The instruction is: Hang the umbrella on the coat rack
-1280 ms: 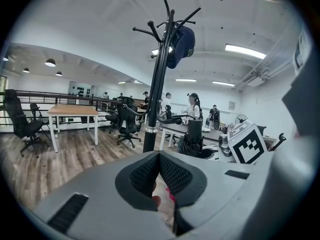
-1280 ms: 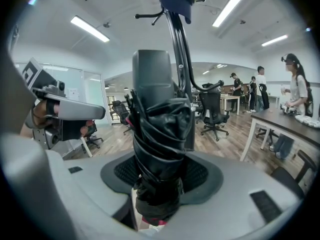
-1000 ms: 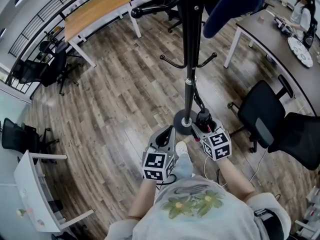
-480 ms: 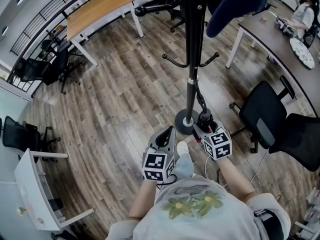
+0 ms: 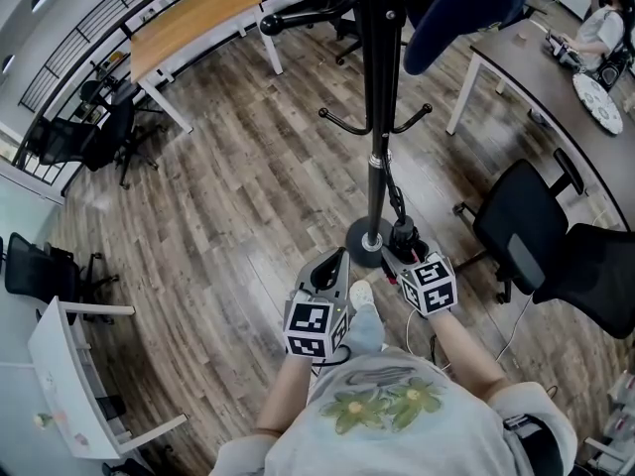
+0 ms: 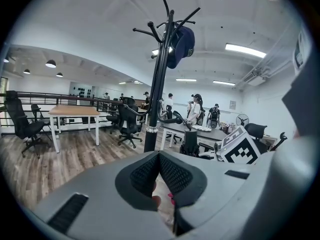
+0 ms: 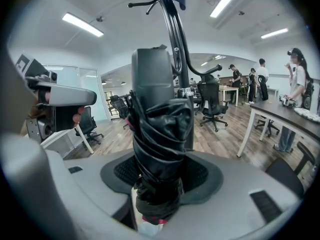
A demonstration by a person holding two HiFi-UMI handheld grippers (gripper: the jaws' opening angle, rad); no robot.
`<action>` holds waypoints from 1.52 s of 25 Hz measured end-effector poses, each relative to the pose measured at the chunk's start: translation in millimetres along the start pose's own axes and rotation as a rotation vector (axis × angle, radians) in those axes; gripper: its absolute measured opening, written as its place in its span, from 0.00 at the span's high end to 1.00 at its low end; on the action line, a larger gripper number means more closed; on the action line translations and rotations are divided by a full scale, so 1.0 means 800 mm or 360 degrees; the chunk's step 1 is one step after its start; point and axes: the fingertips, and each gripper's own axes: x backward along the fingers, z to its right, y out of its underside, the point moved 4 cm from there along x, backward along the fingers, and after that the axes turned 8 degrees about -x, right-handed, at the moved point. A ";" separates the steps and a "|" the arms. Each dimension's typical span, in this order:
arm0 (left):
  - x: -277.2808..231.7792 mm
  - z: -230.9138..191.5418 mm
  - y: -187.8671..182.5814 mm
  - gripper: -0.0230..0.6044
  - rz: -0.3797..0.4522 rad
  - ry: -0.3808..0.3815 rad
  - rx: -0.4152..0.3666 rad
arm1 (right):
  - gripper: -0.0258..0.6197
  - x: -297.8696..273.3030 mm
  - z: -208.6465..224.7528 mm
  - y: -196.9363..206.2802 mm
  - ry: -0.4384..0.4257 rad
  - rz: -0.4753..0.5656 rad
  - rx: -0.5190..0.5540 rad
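Right gripper (image 7: 162,176): jaws clenched on the folded black umbrella (image 7: 159,109). The pads press its wrapped canopy from both sides. The umbrella stands up out of the jaws, its blunt grey end uppermost, and a short stub pokes out below the pads.

Left gripper (image 6: 159,164): jaws closed pad to pad, with nothing between them. It is held just beside the right gripper, on the person's left, and clear of the umbrella.

Umbrella not on the rack. In the head view it sits low, just right of the coat rack (image 5: 375,117) and near the round base (image 5: 365,241), close to the pole. I cannot tell whether it touches.

Two lower hooks (image 5: 342,125) curl out left and right partway up the pole, both bare. A navy cap (image 6: 182,44) hangs from an upper arm at the crown.

Room to move:
- Left of the pole, the wood plank floor (image 5: 248,196) lies open up to the wood-topped desk (image 5: 189,23).
- Right of the pole is tighter. A black office chair (image 5: 521,221) stands near the base, with the white leg of a dark desk (image 5: 536,77) beyond it.
- More office chairs stand past the rack, at the far edge of the floor.
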 end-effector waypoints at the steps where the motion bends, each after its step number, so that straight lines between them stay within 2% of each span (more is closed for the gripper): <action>1: -0.001 0.001 0.000 0.96 0.0000 0.0003 -0.0001 | 0.61 -0.001 0.000 0.001 -0.0001 -0.0004 0.0000; 38: -0.012 -0.012 0.014 0.96 -0.0062 -0.0009 0.0026 | 0.61 -0.040 0.008 0.008 -0.0056 -0.0129 0.0023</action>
